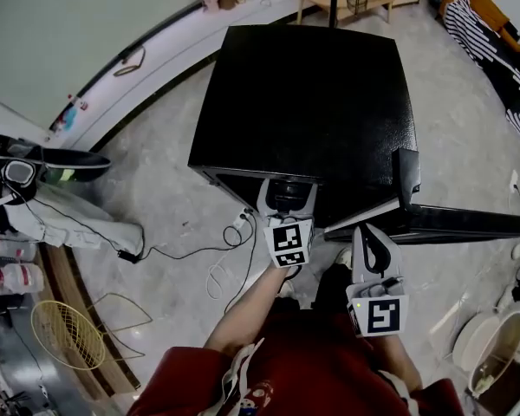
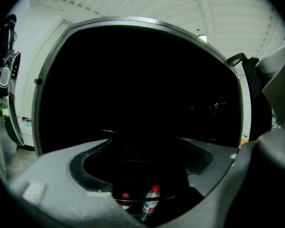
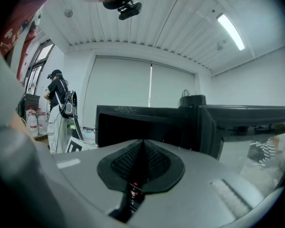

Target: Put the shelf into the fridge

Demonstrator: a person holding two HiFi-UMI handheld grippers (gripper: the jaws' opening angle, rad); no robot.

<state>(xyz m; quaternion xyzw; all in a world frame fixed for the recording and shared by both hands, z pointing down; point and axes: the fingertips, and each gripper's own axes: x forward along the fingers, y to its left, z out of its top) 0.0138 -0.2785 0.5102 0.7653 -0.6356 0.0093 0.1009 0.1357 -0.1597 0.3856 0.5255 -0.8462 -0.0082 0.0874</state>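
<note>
1. The shelf (image 2: 138,160) is hard to make out. In the left gripper view only a faint pale line crosses the dark cavity of the fridge (image 1: 312,102), between the jaws, and I take that line for its near edge. It seems to lie inside already, but I cannot tell whether it sits level on its supports.
2. If it is only half seated, it may tip or slide down onto the bottles (image 2: 151,201), which stand lower in the cavity, nearer the opening.
3. The cavity is almost black in that view. The left hand-held gripper (image 1: 286,193) could therefore strike the shelf's edge or a side wall through a misjudged reach and knock the shelf askew.
4. The door (image 1: 442,224) stands open to the right, close to the right hand-held gripper (image 1: 373,243). A careless swing of that arm could bump it, or push it towards the arm that is reaching in.
5. Left arm: it is stretched forward from the body, with the tips at the fridge's near opening. The jaws stand wide apart and clamp nothing that I can see.
6. Right arm: it is held back near the body, just left of the door's near end, pointing forward. Its pads meet in a closed seam with nothing between them.
</note>
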